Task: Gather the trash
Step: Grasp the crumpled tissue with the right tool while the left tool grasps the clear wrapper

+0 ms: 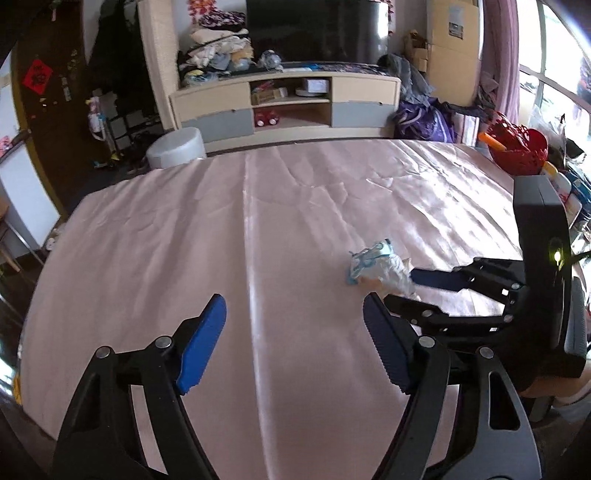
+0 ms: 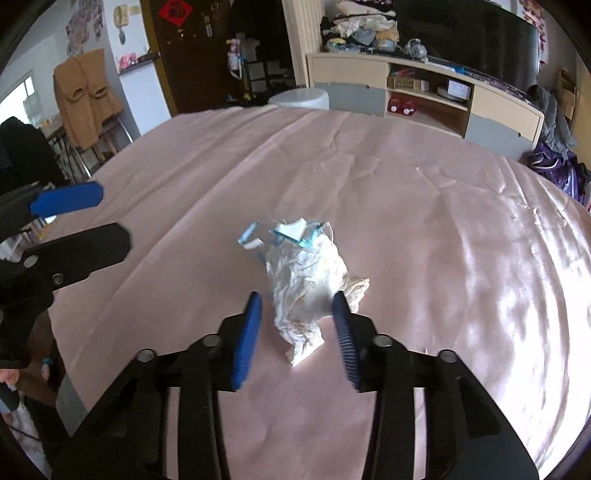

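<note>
The blue-padded fingers of the right gripper are seen part-way closed around a crumpled white wrapper with pale blue print; the right pad lies against its side, while a gap remains at the left pad, so a firm grip cannot be confirmed. The left gripper is held with its jaws wide apart above bare cloth, and nothing is found between them. The wrapper is placed on the table just ahead and to the right of the left gripper, right of the table's middle.

The table is covered by a shiny pink cloth, creased and marked by a long fold running away from the camera. Beyond its far edge a round white stool is seen, and behind that a low beige and grey TV cabinet bearing a dark screen and a heap of clothes. A red basket is set at the table's right edge. A dark door with a red paper decoration is shown at the back.
</note>
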Available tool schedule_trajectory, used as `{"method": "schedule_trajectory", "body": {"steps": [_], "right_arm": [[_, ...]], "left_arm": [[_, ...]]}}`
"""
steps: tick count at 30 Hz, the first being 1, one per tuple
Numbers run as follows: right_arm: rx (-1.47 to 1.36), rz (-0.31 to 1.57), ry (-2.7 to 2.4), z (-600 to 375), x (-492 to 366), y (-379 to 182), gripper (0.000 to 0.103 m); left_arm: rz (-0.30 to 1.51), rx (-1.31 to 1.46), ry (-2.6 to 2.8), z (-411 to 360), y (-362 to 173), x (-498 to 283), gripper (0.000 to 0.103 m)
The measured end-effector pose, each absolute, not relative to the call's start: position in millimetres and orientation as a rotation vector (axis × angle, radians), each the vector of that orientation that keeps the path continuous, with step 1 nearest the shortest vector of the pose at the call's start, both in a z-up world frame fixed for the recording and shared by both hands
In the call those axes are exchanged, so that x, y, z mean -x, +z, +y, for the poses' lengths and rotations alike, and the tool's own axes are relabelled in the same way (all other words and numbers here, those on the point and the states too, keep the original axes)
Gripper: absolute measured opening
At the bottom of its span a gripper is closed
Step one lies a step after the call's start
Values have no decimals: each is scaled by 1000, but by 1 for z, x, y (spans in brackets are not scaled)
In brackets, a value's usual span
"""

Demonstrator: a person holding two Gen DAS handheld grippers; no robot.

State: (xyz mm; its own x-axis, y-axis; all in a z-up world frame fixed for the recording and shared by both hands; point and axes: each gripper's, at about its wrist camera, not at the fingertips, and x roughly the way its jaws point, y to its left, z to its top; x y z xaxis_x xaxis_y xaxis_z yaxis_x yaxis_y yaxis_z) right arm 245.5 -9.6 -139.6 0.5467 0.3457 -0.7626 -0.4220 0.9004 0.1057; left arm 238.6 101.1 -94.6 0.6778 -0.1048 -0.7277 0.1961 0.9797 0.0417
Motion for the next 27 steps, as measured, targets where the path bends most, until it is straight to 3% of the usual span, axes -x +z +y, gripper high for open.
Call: {"method": "schedule_trajectory", "body": {"steps": [6,14,17,19,21,27], "right_arm": [[97,891,464,-14,-247,-141,21],[135,898,469,-13,-248,-140,15],[123,902,475,-17,-250,-140,15],[118,903,478,-19,-251,-140,15],[111,904,478,-21,-251,-140,15],[103,904,462,-29,-250,-137,14]], "left_arm": [[854,-116,-230,85,-114,-264,68],[882,-109,-293,66,-130,-288,57],[898,-110,-317,61,-134,-296,38],[908,-115,-326,57,-138,-300,15],[917,-127,-332,54,-141,-300,3],[897,-144,-322,54,-135,-291,2]]}}
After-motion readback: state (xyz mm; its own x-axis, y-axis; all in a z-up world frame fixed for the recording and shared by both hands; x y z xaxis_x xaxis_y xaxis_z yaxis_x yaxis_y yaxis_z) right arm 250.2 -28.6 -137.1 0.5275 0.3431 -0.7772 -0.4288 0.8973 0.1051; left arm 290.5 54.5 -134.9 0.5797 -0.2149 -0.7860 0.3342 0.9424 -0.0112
